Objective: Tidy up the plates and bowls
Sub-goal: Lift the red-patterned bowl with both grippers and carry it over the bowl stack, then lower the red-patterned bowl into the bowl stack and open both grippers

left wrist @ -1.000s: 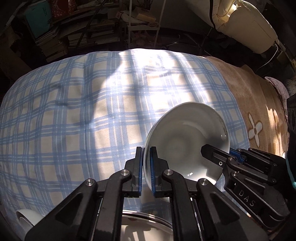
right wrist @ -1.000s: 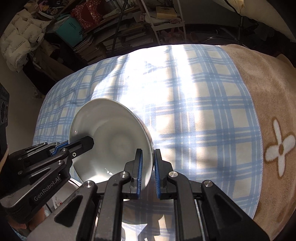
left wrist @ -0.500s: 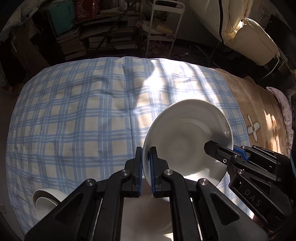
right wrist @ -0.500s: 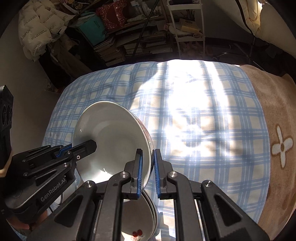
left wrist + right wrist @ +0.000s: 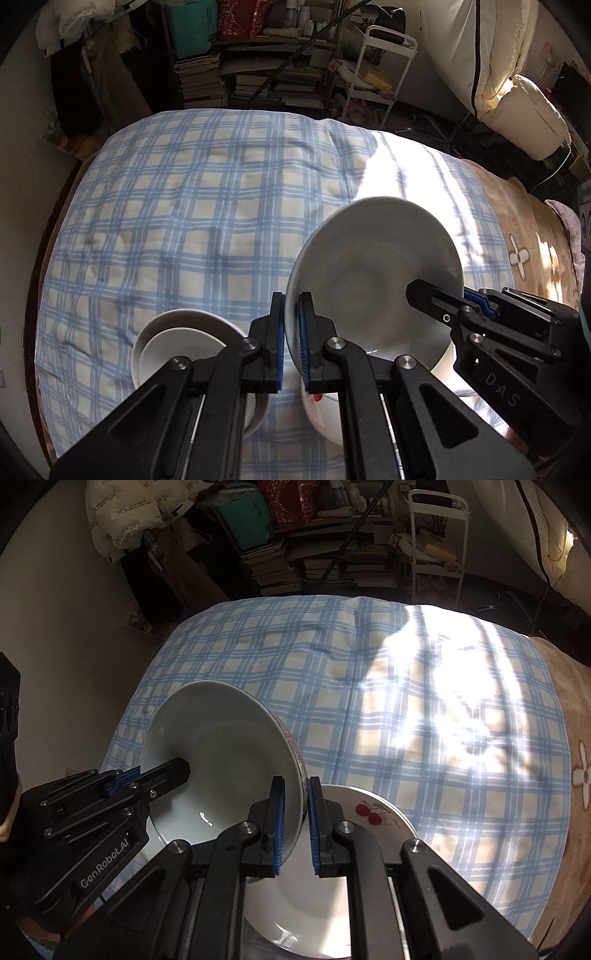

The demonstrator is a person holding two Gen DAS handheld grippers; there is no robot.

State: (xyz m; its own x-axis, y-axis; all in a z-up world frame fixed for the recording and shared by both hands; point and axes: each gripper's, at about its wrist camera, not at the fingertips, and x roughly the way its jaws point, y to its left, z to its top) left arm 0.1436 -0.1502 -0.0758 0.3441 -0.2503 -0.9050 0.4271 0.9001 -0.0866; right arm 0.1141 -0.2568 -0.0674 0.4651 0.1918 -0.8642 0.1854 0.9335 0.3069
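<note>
Both the left gripper [image 5: 291,339] and right gripper [image 5: 294,825] pinch opposite rims of the white bowl [image 5: 373,280], sharing its weight above the cherry plate [image 5: 369,812] beneath them.

My two wrist cameras look steeply down from close above, sharing the white bowl [image 5: 373,280] and checked bedspread [image 5: 406,686].

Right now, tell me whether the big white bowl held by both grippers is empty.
Empty. The bowl shows a bare, glossy white inside in both views, with nothing in it.
</note>
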